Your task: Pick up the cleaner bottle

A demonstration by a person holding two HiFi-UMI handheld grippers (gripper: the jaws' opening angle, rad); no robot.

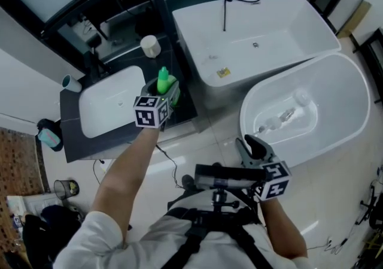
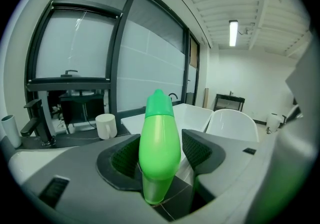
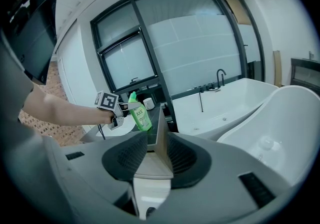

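Closing on the cleaner bottle is judged to be the step in hand. The green bottle is seen upright on the dark counter, just beside the white basin and near the counter's edge, with a white mug behind it.

The left gripper is placed around the bottle. Its jaws stand apart, one ribbed pad on each side of the widest part of the body, very close to the plastic. No squeeze is visible, and the base appears to rest on the counter. The right gripper is held low by the person's body, near the oval tub, with its jaws wide and nothing between them.

For a good grip, the bottle is best kept centred between the pads so that both meet it together; if one pad lands first, the bottle may be pushed over or slid towards the counter's edge. The body is rounded and smooth, so it is likely to slip or twist if clamped too high on the taper. A hold at or just below the widest part is advised. The jaws are best closed slowly, and the lift taken straight up once the hold is firm.
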